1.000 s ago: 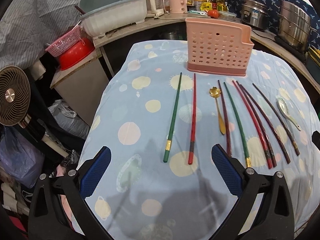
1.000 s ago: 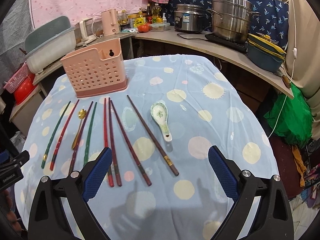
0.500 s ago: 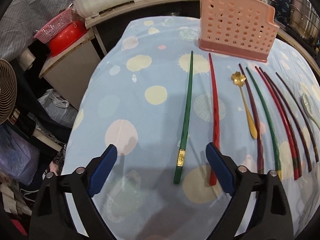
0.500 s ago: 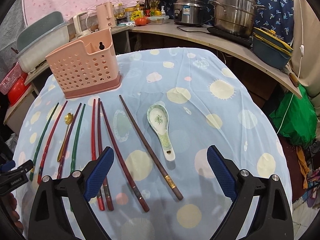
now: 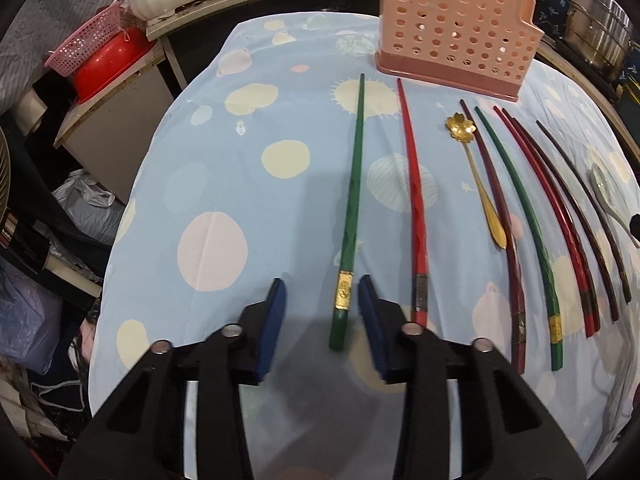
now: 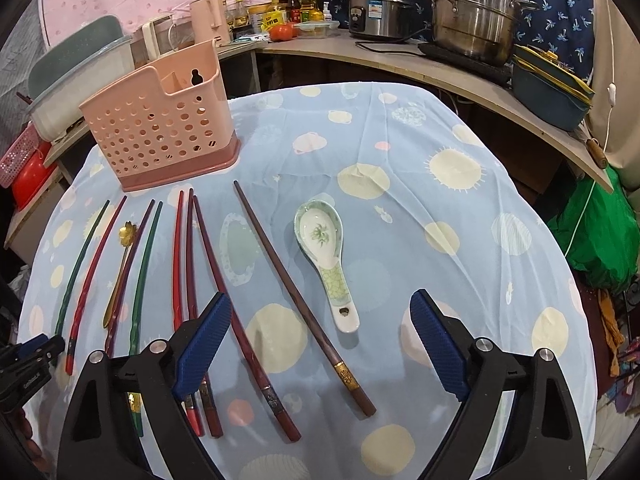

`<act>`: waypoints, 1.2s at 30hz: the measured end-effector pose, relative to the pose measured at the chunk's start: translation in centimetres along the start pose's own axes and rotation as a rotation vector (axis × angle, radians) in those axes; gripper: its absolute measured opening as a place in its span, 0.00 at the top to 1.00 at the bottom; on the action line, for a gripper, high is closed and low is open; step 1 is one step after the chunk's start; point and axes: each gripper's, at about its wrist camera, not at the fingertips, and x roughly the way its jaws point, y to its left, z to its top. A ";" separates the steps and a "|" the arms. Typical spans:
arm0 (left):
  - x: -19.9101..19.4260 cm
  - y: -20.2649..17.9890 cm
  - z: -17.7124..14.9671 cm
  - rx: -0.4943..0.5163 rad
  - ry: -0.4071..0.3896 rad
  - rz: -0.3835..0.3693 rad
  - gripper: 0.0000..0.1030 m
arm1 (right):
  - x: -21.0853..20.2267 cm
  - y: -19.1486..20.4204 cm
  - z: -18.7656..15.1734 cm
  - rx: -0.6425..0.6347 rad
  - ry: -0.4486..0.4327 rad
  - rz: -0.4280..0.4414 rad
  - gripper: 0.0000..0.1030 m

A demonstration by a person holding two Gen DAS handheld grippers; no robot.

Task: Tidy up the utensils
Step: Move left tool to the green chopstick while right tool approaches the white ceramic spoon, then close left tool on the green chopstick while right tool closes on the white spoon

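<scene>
Left gripper (image 5: 322, 300) straddles green chopstick's (image 5: 350, 216) near butt, jaws just closing, pads not yet touching; shaft runs away toward pink holder (image 5: 452, 36); right gripper (image 6: 320, 328) open, idle.

In the right wrist view, the right hand-held gripper (image 6: 320, 334) hides the near ends of the two red chopsticks (image 6: 182, 256) and the green chopstick (image 6: 144, 268) lying in front of the pink utensil holder (image 6: 160, 128), whose compartments cannot be made out, while the frame edge cuts off the left hand-held gripper (image 6: 28, 356).
</scene>
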 end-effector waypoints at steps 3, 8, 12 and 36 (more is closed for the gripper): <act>-0.3 -0.3 -0.3 0.008 0.005 -0.028 0.91 | 0.0 -0.1 0.0 0.002 0.002 0.007 0.20; -0.6 -0.6 -0.4 0.007 0.003 -0.047 0.93 | 0.2 -0.2 -0.1 -0.002 0.006 0.016 0.28; -1.4 -0.9 -0.1 0.007 -0.013 -0.052 0.93 | 0.5 -0.9 0.3 0.022 0.013 0.042 0.34; -1.0 -1.0 0.1 -0.001 -0.003 -0.067 0.93 | 3.6 -2.9 0.7 0.115 0.079 0.148 0.82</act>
